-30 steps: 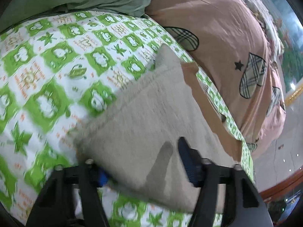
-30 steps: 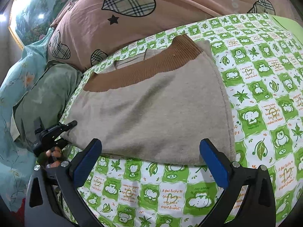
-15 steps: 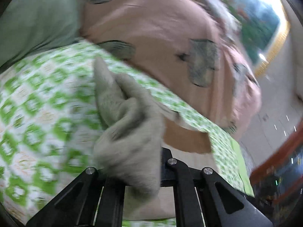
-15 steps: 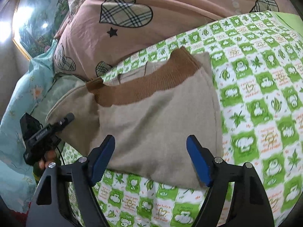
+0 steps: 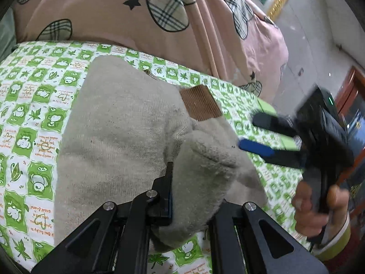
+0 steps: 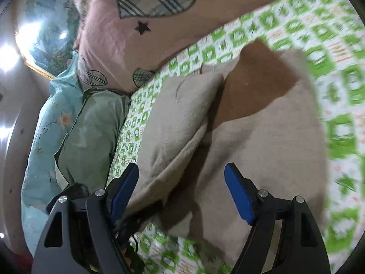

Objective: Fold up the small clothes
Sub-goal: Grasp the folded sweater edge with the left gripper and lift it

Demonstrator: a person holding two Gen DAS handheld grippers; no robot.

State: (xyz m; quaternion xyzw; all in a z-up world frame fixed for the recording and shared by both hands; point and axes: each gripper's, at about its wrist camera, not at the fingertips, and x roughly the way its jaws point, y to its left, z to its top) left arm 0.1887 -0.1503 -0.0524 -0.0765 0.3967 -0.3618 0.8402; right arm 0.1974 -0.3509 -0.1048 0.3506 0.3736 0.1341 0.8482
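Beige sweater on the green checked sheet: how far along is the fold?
Done: nothing finished; no fold lies flat yet. In hand: the left gripper is shut on a bunch of the beige sweater, lifted over its body. The right gripper is open above the cloth. Left: lay that side down, fold the rest.

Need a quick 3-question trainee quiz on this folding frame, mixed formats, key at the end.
1. True or false: the left hand-held gripper is shut on a fold of the beige garment.
2. Multiple choice: the right hand-held gripper is A) clamped on the brown ribbed band, B) open above the garment, C) holding the pink quilt.
3. Fill in: the garment lies on a green and white ______ sheet.

Key: 1 true; 2 B; 3 checked.
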